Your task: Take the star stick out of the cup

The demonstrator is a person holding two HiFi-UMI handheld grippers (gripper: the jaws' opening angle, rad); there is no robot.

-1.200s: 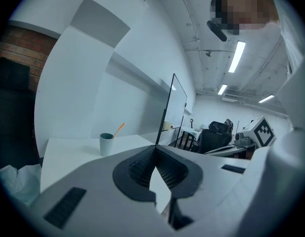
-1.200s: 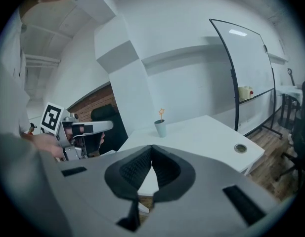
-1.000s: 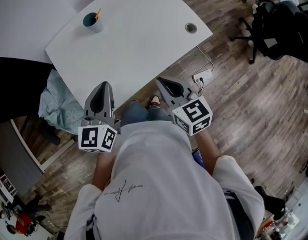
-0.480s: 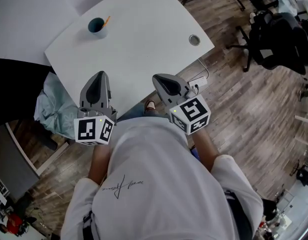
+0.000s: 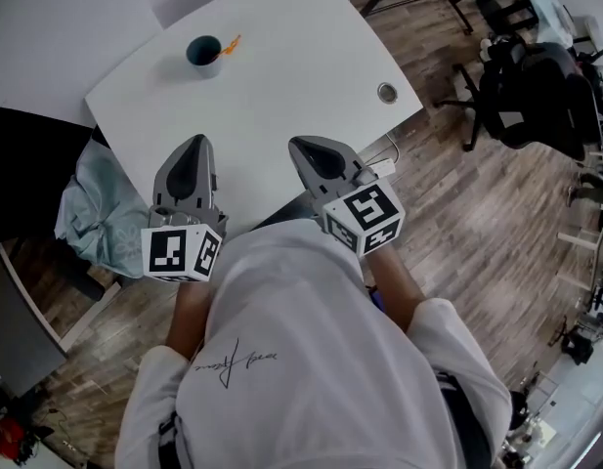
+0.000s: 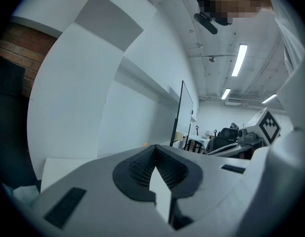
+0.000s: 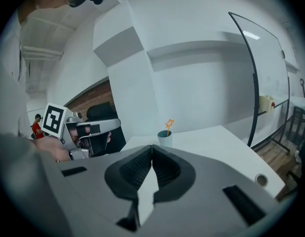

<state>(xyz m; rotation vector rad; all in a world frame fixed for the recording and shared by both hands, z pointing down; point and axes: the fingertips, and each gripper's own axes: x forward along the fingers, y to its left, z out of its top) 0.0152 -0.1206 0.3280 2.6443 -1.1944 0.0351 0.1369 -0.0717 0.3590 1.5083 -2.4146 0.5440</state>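
Note:
A teal cup [image 5: 203, 52] stands near the far left corner of the white table [image 5: 291, 86], with the orange star stick [image 5: 228, 43] leaning out of it to the right. Both grippers hover at the table's near edge, far from the cup. My left gripper [image 5: 195, 146] is shut with nothing in it, and so is my right gripper [image 5: 305, 148]. The right gripper view has the cup [image 7: 164, 138] and star [image 7: 169, 124] straight ahead beyond the closed fingertips [image 7: 152, 148]. In the left gripper view the shut gripper [image 6: 154, 149] points along the table.
A round cable grommet [image 5: 387, 93] sits near the table's right edge. A black office chair [image 5: 531, 86] stands on the wood floor at right, and a power strip [image 5: 379, 167] lies below the table edge. A light blue cloth [image 5: 96, 213] hangs at left.
Both grippers have edged forward over the table's near edge while staying shut. The cup and table sit slightly further right in the head view.

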